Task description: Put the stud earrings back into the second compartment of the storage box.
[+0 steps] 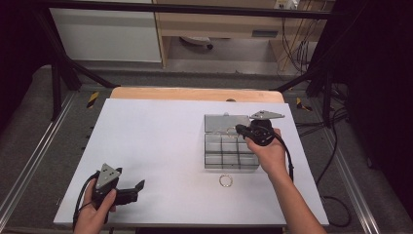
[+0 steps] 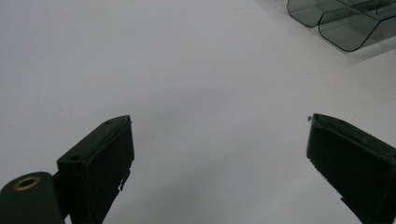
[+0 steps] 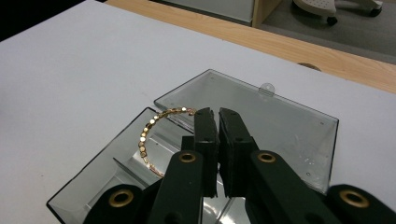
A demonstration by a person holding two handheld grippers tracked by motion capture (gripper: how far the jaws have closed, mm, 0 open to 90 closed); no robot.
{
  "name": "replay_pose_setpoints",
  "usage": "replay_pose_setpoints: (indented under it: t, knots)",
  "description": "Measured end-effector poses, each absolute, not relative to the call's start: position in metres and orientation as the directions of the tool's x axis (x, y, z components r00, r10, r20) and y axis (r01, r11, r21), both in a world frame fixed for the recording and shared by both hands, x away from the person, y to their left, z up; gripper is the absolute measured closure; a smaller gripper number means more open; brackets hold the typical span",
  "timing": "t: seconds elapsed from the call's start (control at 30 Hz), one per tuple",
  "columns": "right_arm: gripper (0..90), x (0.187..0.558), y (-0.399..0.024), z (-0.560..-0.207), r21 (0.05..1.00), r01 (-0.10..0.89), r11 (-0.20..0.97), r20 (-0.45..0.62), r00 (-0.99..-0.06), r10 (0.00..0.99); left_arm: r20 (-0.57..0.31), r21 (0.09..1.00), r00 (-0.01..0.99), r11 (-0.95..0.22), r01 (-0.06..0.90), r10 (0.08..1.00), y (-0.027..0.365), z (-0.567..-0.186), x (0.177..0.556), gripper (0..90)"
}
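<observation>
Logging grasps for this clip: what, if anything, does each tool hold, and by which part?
The right tool is shut on the gold bracelet, pinching its band at one spot above the open clear box. The left tool holds nothing.

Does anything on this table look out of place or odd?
One thing: a small ring-shaped bracelet lies loose on the white table, just outside the open clear box, while the right gripper holds a gold bracelet over the box. Nothing looks damaged.

A lab: black frame (image 1: 58,68), trailing cables (image 1: 297,48), white table (image 1: 156,146).
</observation>
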State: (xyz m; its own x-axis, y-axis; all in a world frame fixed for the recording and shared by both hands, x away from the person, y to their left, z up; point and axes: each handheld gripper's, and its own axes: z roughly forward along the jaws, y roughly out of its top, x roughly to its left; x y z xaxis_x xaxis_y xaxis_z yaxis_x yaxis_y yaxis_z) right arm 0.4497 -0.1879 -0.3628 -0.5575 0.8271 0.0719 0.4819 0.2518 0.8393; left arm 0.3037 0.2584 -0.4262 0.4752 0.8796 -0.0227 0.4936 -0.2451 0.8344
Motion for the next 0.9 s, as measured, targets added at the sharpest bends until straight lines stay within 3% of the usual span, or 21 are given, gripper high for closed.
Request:
replay_pose_setpoints:
  t: [0.9]
  knots:
    - [86.9,0.458,-0.182,-0.392,0.788,0.529,0.315,0.023,-0.537,0.843,-0.015,0.832,0.472,-0.251,0.495,0.882,0.26,-0.426,0.303,7.4]
